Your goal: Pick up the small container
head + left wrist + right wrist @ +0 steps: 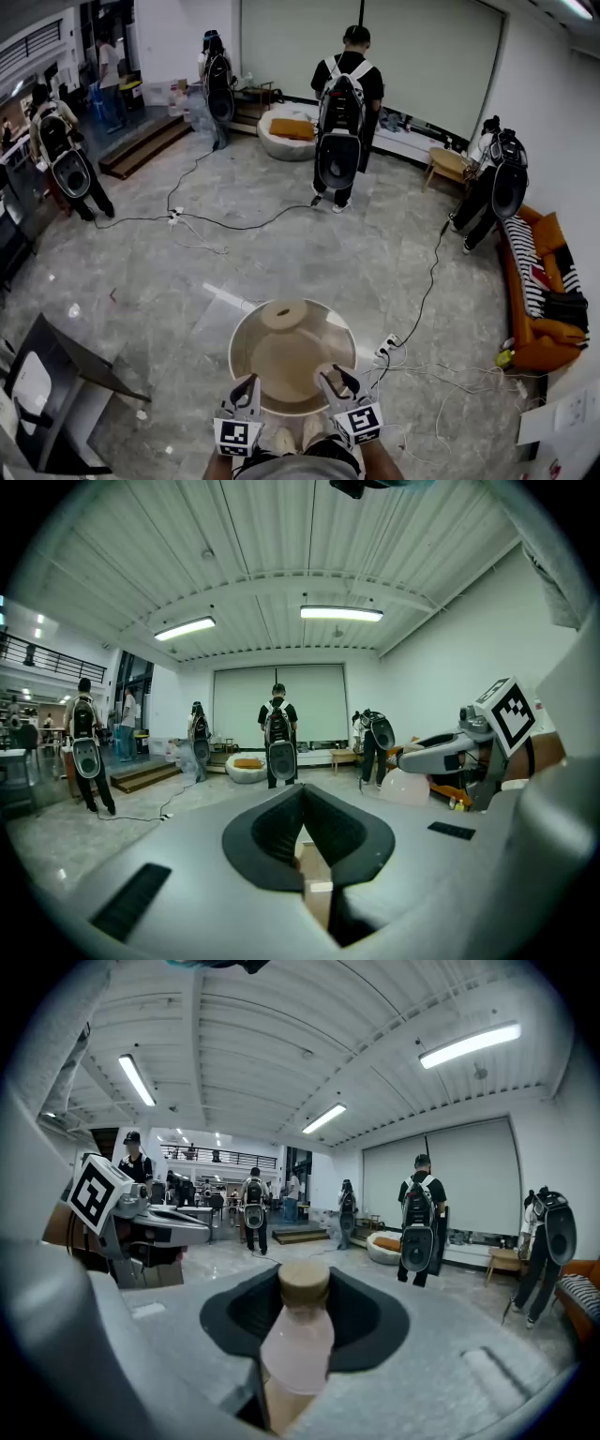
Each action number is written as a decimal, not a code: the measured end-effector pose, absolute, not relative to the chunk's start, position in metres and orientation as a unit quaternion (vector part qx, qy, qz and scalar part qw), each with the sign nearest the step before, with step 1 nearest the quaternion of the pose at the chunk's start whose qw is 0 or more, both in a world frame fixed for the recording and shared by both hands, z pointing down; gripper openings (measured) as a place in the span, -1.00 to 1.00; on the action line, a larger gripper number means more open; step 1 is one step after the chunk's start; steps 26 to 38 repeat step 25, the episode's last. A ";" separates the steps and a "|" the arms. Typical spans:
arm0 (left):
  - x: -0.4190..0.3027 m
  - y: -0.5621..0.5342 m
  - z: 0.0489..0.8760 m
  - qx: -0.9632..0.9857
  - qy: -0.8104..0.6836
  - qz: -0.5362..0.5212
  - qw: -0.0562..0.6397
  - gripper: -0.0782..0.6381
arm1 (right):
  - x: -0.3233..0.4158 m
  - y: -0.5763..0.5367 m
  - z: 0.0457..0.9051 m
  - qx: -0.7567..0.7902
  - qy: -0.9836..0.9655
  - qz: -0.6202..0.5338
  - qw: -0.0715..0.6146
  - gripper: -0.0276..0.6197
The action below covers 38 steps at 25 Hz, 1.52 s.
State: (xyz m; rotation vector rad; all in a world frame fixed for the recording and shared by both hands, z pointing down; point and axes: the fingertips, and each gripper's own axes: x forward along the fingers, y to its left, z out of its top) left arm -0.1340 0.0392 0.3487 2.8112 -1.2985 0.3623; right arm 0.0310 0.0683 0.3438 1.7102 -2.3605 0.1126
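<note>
The small container (298, 1340) is a pale pink bottle with a tan round cap (305, 1283). It stands upright between the jaws of my right gripper (305, 1314), which is shut on it. In the head view the right gripper (336, 382) hangs over the near edge of the round tan table (236, 349), the container's cap just showing between its fingers. My left gripper (247, 390) hovers beside it at the table's near left edge. In the left gripper view the left gripper (302, 803) has its jaws together with nothing held.
A flat round wooden disc (284, 314) lies on the table's far side. A dark folding stand (52, 375) is at the left, and cables (427, 370) run over the floor at the right. Several people (342, 112) with backpacks stand farther off. An orange sofa (539, 281) lines the right wall.
</note>
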 end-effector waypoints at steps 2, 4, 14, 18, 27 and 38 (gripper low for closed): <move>-0.135 0.039 0.348 0.901 -0.418 0.117 0.010 -0.73 | 0.030 0.068 0.345 0.582 -0.804 0.039 0.112 -0.50; -0.136 0.038 0.347 0.900 -0.420 0.117 0.010 -0.73 | 0.029 0.067 0.344 0.580 -0.806 0.039 0.111 -0.50; -0.134 0.031 0.346 0.900 -0.420 0.118 0.008 -0.73 | 0.028 0.060 0.343 0.575 -0.810 0.036 0.114 -0.50; -0.136 0.030 0.347 0.900 -0.420 0.117 0.009 -0.73 | 0.026 0.059 0.344 0.574 -0.810 0.036 0.116 -0.50; -0.135 0.029 0.341 0.901 -0.419 0.111 0.020 -0.73 | 0.023 0.055 0.339 0.575 -0.810 0.033 0.114 -0.50; -0.135 0.029 0.341 0.901 -0.419 0.111 0.020 -0.73 | 0.023 0.055 0.339 0.575 -0.810 0.033 0.114 -0.50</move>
